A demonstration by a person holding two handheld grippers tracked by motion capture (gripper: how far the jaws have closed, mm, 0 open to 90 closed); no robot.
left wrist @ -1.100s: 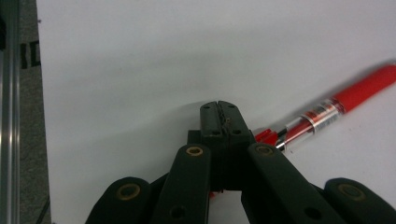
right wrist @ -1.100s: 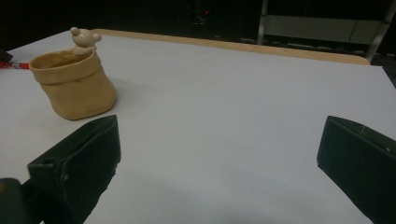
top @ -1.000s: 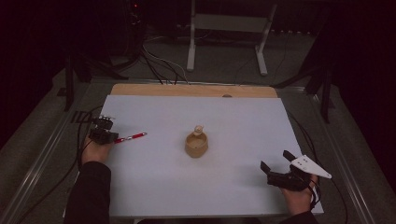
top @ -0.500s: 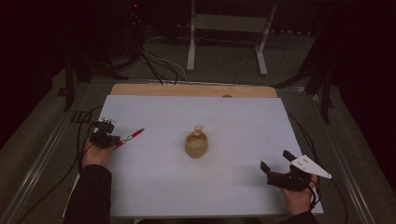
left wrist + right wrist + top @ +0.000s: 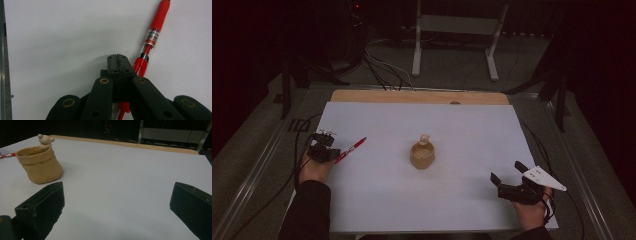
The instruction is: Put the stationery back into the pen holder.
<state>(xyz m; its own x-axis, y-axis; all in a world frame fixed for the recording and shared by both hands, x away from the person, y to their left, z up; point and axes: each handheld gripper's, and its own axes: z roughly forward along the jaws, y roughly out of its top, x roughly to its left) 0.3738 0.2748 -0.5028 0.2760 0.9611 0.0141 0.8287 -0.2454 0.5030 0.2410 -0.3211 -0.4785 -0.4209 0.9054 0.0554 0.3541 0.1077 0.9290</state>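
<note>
L gripper point(image 5: 332, 152) clamps pen point(image 5: 353, 148), well left of pot point(image 5: 422, 155). R gripper point(image 5: 508, 181) wide, empty. Next, prob: carry pen to pot, drop tip-first.

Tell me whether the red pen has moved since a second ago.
Yes. The red pen, in the left gripper, has tilted its tip up toward the table's far wooden edge; the pot stays put.

The red pen point(image 5: 150, 42) carries a small label band with red and white print on its clear barrel, but the lettering is too blurred to read. The tan pot point(image 5: 40, 165) shows faint marks low on its near side, also unreadable.
</note>
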